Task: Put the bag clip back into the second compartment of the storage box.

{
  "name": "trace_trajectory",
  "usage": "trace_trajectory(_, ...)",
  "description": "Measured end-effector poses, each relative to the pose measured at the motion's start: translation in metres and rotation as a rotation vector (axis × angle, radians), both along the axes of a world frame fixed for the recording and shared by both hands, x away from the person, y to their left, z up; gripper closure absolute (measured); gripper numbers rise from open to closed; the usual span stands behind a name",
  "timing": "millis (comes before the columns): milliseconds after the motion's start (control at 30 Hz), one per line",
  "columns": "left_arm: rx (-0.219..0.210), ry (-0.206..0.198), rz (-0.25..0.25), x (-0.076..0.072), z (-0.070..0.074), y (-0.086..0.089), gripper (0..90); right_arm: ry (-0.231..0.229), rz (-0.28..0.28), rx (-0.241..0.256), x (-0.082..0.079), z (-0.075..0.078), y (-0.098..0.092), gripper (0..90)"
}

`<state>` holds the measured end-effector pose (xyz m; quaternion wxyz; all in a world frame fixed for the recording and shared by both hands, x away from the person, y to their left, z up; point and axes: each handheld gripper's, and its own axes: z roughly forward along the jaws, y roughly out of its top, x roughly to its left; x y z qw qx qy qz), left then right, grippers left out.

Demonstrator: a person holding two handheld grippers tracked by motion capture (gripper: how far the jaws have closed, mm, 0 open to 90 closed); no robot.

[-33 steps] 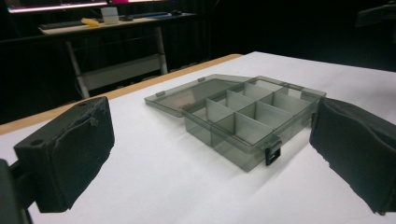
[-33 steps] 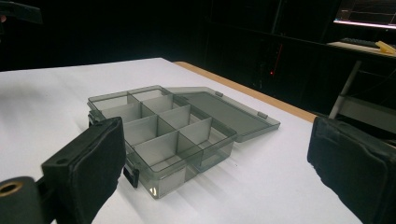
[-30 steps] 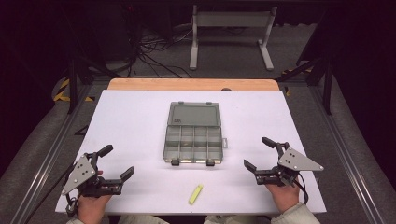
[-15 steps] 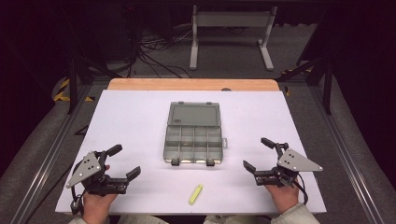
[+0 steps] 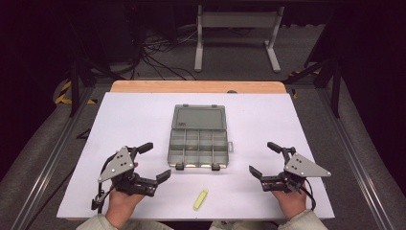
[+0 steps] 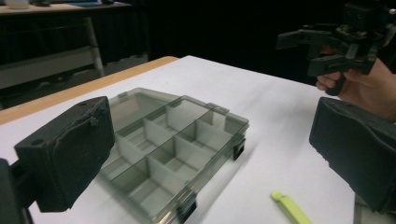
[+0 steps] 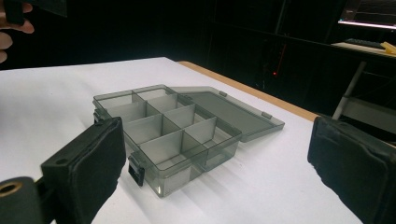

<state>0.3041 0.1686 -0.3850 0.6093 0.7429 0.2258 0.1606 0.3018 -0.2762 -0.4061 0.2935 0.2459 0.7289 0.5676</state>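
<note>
Organizer box (image 5: pixel 198 142): mid-table, lid laid flat back, compartments bared for filling.
Yellow-green stick (image 5: pixel 200 199): near edge, between both tools, within reach.
Left gripper (image 5: pixel 152 162): jaws spread, empty, angled boxward.
Right gripper (image 5: pixel 262 159): jaws spread, empty, waiting aside.

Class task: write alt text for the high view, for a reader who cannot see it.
An open grey compartment box lies mid-table on a white table, lid flat behind it. Nearer the person, a small yellow-green piece lies between the open left gripper and open right gripper.

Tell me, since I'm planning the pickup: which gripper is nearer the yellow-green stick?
The left gripper: the yellow-green stick lies just past its lower jaw, while the right gripper sits farther off.
</note>
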Motion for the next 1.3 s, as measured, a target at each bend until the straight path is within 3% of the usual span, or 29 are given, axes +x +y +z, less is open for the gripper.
trace_trajectory(267,0.008,0.014,-0.060,0.005,0.005,-0.027,1.8,-0.006,-0.009,-0.002,-0.001,0.001,-0.002,4.9)
trace_trajectory(567,0.051,0.007,-0.129,0.007,0.010,-0.063,1.7,-0.008,-0.047,0.003,-0.001,0.002,-0.006,5.5)
trace_trajectory(933,0.065,0.033,-0.176,0.007,0.007,-0.083,2.5,-0.025,-0.035,-0.010,-0.002,0.003,-0.006,6.7)
trace_trajectory(1100,0.086,0.082,-0.176,0.007,0.006,-0.083,4.5,-0.021,-0.031,-0.014,-0.002,0.003,-0.005,6.7)
trace_trajectory(1233,0.147,0.159,-0.152,0.008,0.003,-0.087,7.2,-0.021,-0.028,-0.012,-0.002,0.003,-0.005,6.8)
trace_trajectory(1300,0.185,0.175,-0.146,0.007,0.001,-0.090,7.1,-0.020,-0.028,-0.013,-0.002,0.003,-0.005,6.8)
